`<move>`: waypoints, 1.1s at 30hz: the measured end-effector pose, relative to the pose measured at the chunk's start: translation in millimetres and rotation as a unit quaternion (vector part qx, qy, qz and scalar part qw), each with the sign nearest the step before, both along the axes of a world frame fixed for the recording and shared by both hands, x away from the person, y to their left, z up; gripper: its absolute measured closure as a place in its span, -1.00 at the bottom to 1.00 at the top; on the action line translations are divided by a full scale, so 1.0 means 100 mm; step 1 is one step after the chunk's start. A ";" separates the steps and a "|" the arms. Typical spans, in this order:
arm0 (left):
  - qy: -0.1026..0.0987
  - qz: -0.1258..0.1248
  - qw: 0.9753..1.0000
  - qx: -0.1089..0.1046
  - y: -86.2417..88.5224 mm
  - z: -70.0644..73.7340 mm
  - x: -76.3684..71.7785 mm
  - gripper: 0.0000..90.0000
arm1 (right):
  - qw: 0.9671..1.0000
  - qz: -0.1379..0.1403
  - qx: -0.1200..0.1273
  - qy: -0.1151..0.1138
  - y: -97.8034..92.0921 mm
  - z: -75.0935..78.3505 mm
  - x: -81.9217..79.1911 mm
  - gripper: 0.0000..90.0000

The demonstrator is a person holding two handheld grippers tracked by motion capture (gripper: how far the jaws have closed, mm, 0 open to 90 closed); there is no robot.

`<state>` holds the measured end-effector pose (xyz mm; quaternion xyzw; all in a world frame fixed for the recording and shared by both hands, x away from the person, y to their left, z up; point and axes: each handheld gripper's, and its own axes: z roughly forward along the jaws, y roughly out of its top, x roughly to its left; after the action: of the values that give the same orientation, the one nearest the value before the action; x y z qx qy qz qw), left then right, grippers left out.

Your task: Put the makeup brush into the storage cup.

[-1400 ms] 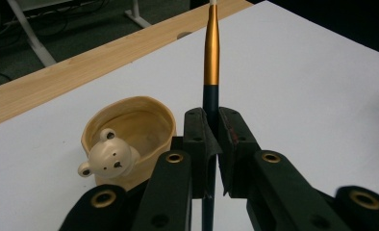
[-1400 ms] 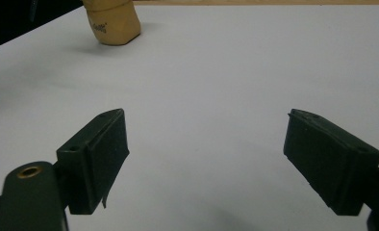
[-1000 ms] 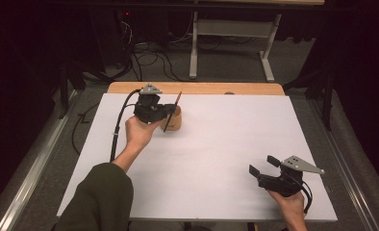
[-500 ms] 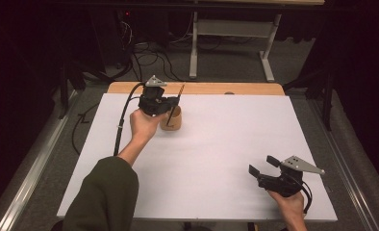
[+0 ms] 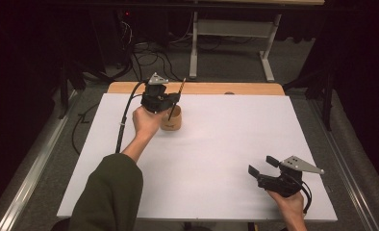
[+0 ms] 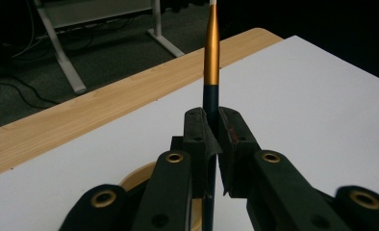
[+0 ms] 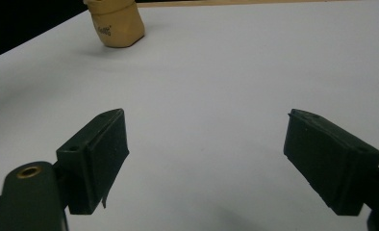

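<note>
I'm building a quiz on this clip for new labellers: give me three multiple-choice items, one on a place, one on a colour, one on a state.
1. Where does the round wooden cup stand?
A. near the far edge of the white table top
B. at the near right corner
C. on the floor

2. What colour is the upper part of the thin brush handle?
A. red
B. golden orange
C. green

3. How is the right gripper?
A. shut on the cup
B. shut on nothing
C. open

Answers: 1 A, the high view puts the cup by the far wooden strip; 2 B, the left gripper view shows it golden orange above a dark section; 3 C, its jaws stand wide apart over bare table.
</note>
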<state>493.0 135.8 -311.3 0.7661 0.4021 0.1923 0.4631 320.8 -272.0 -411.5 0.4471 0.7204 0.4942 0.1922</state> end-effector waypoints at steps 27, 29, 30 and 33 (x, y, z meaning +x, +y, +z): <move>-0.001 0.032 0.999 0.005 -0.05 -0.13 0.24 0.84 | 1.000 0.010 0.005 0.000 0.02 0.01 -0.01 -0.61; -0.003 0.031 1.000 0.005 -0.05 -0.13 0.25 0.84 | 1.000 0.010 0.005 0.001 0.02 0.01 -0.01 -0.61; -0.003 0.032 0.999 0.003 -0.04 -0.13 0.25 0.84 | 1.000 0.010 0.004 0.000 0.02 0.01 -0.01 -0.61; -0.004 0.033 0.999 0.005 -0.04 -0.14 0.25 0.84 | 1.000 0.010 0.005 -0.001 0.02 0.01 -0.01 -0.61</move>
<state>518.3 131.5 -325.6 0.7540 0.4244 0.2124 0.4543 320.3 -270.1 -410.3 0.4406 0.7221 0.4999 0.1859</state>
